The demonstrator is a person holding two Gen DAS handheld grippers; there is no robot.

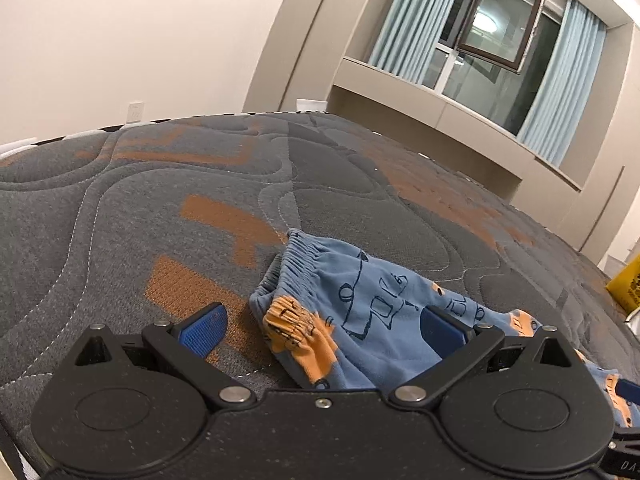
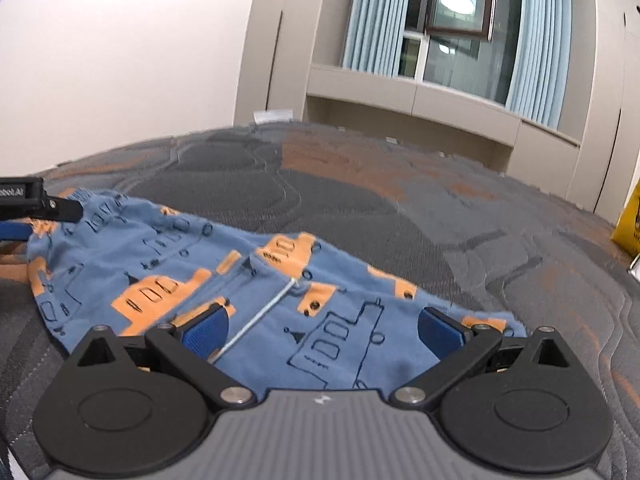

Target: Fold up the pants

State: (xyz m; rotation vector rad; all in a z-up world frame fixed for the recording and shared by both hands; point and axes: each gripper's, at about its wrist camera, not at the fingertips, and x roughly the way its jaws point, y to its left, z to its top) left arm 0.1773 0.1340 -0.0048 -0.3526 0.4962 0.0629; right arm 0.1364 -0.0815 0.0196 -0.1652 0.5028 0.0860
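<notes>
Two grippers hovered low over one pair of pants (image 2: pixel 256 280), which lay on the grey and orange quilted mattress (image 1: pixel 160 200), well short of the mattress's far edge below the window (image 1: pixel 492 28) with its pale blue curtains (image 1: pixel 408 16). The left gripper (image 1: pixel 324 328) had its blue-padded fingers spread wide, and the gathered waistband end of the pants sat in the gap between them; the outer finger stood over bare mattress beside the waistband, the inner one over the cloth, and neither pad could be seen pinching it. The right gripper (image 2: pixel 324 332) was likewise spread, both of its fingers over the other end of the pants, with the fabric running between and beneath them; whether the pads touched the cloth could not be told. In the right wrist view the black body of the left gripper showed at the waistband end of the pants, at the frame's left edge. No container held the garment; a yellow bag (image 2: pixel 630 224) lay at the mattress's right-hand edge, contents hidden. The pants were blue, printed with orange vehicles and dark outline drawings, rumpled rather than flat, with an elastic ruched waistband (image 1: pixel 308 252) and a thin white cord (image 2: pixel 260 316) trailing across the middle.
</notes>
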